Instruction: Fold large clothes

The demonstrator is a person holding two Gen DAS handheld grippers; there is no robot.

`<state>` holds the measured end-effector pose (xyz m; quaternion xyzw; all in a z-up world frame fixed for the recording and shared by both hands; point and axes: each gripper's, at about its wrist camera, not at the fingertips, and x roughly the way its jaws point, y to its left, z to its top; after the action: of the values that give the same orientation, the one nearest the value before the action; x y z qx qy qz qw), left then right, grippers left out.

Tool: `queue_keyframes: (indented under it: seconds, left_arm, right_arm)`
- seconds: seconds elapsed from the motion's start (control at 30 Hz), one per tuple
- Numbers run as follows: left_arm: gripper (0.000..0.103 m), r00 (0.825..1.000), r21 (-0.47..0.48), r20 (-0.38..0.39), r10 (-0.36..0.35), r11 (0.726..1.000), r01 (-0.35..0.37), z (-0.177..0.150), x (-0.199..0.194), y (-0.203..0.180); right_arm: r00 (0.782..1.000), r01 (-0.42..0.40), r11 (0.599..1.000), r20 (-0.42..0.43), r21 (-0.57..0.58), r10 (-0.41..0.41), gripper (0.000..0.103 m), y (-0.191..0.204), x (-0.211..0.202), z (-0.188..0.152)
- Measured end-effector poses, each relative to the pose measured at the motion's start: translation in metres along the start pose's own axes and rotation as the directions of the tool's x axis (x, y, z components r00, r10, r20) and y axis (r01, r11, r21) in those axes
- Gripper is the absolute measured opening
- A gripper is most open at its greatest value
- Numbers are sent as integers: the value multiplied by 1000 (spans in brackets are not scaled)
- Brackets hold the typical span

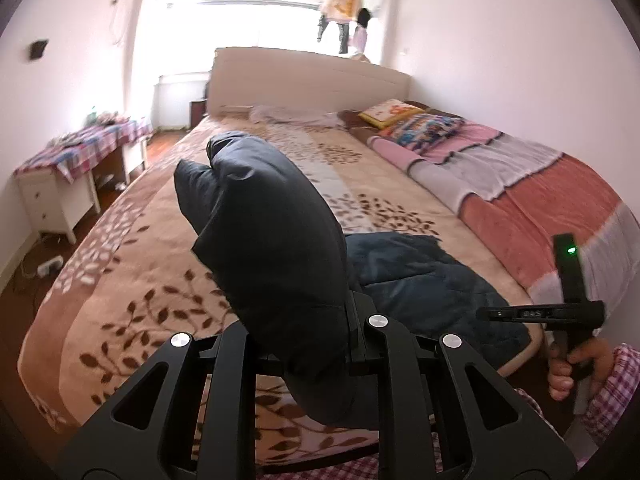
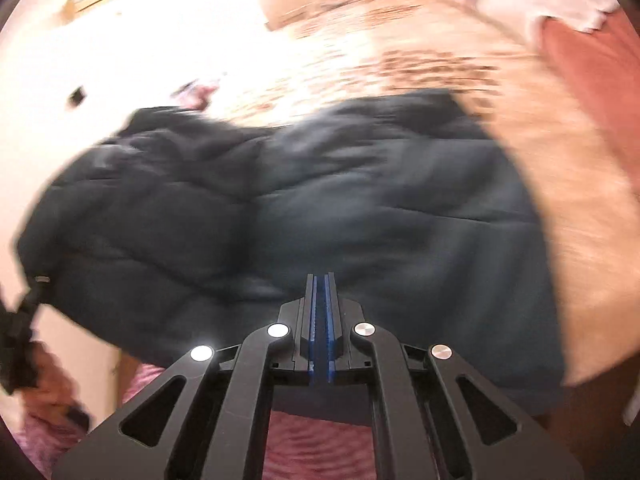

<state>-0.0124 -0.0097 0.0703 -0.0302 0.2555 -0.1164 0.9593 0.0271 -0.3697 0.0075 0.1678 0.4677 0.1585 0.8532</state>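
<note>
In the left wrist view, the left gripper (image 1: 310, 344) at the lower centre of the frame is clamped on a bulging fold of the dark navy padded jacket (image 1: 264, 248); the fingers themselves are buried in the fabric, and the gathered part rises through the middle of the frame. The rest of the jacket lies flat on the bed (image 1: 132, 280) at centre right, near the bed's front edge. The bed carries a tan leaf-patterned blanket, with a pink, grey and salmon striped blanket (image 1: 532, 196) along the right side of the frame and two patterned pillows (image 1: 408, 120) toward the upper centre, below the pale headboard (image 1: 308, 80). A white side table (image 1: 60, 200) under a checked cloth stands at the left edge. At the lower right, the right hand (image 1: 576, 364) grips the handle of the other tool, which shows a green light. In the right wrist view, blurred throughout, the right gripper (image 2: 321, 292) sits at the lower centre with its blue pads pressed together and nothing visible between them; its tips lie over the jacket (image 2: 320, 208), which spreads across the middle of the frame on the bed (image 2: 580, 220).
</note>
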Motion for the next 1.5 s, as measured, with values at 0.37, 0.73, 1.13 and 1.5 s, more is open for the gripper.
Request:
queue_keyframes:
  seconds: [0.37, 0.73, 1.13, 1.5]
  left_arm:
    - [17, 993, 170, -31, -115, 978, 119, 16, 14, -83]
    - [17, 957, 353, -180, -229, 893, 280, -10, 66, -185]
    - [20, 910, 340, -320, -264, 864, 371, -58, 115, -221]
    - [25, 874, 319, -393, -287, 848, 422, -84, 135, -231]
  right_arm:
    - [986, -136, 971, -65, 196, 151, 5, -43, 50, -19]
    - [960, -252, 935, -60, 251, 274, 5, -68, 55, -32]
    - [920, -351, 863, -40, 364, 391, 0, -107, 60, -54]
    - [947, -313, 846, 74, 432, 313, 0, -168, -19, -91]
